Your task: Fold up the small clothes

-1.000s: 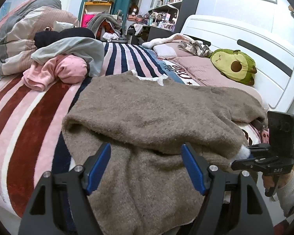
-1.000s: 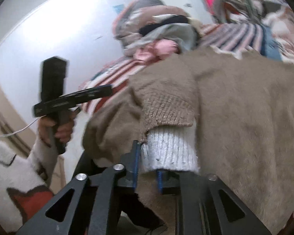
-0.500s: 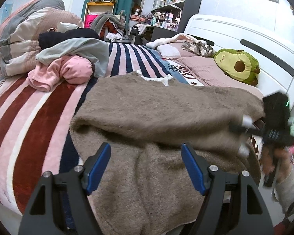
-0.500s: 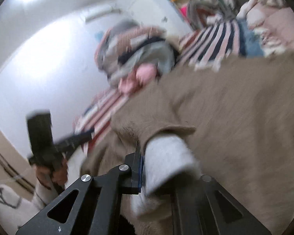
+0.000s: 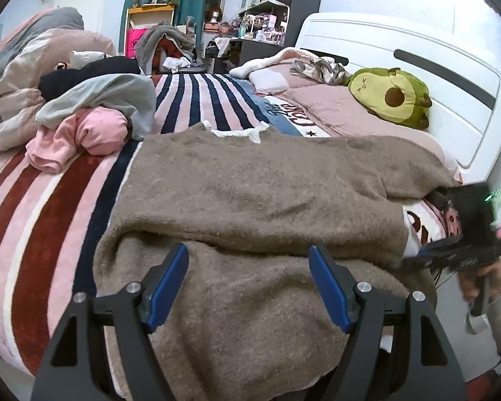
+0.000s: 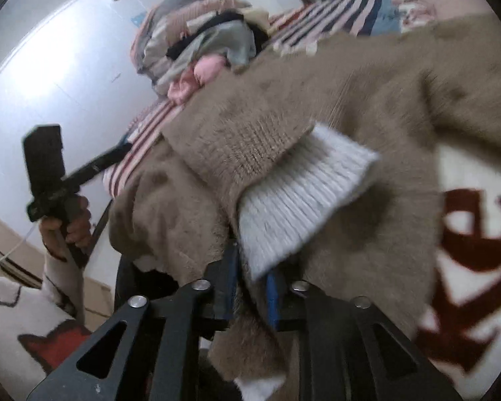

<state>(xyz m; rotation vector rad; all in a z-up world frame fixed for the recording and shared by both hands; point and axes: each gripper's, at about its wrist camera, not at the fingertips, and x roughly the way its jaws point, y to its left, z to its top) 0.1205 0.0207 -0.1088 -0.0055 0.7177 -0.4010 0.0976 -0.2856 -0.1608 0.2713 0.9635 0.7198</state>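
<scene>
Sweater (image 5: 250, 200) (brown, fuzzy knit, white ribbed cuffs and white collar trim) lies spread across the near part of the bed (image 5: 43, 200), hem hanging over the near edge, collar toward the far side. One sleeve is folded across the body, forming a ridge across the middle.

Left hand-held gripper (image 5: 248, 280): blue-padded fingers spread wide, nothing between them, hovering over the lower part of the sweater near the bed's near edge.

Right hand-held gripper (image 6: 250, 277): fingers pinched narrow on the sleeve end, white ribbed cuff (image 6: 300, 200) sticking out just above the pads. In the left wrist view it sits at the bed's right edge (blurred there), at the end of the folded sleeve.

Right wrist view also catches the left hand-held gripper at the left of frame, held in a bare hand (image 6: 65, 220).

Other stuff on the bed: pile of clothes (image 5: 93, 110) (pink, grey, black) at the far left, just beside the sweater's shoulder; rolled duvet (image 5: 23, 77) behind it; avocado plush (image 5: 390, 100) on the pink pillow (image 5: 337, 113) by the white headboard (image 5: 417, 67).
</scene>
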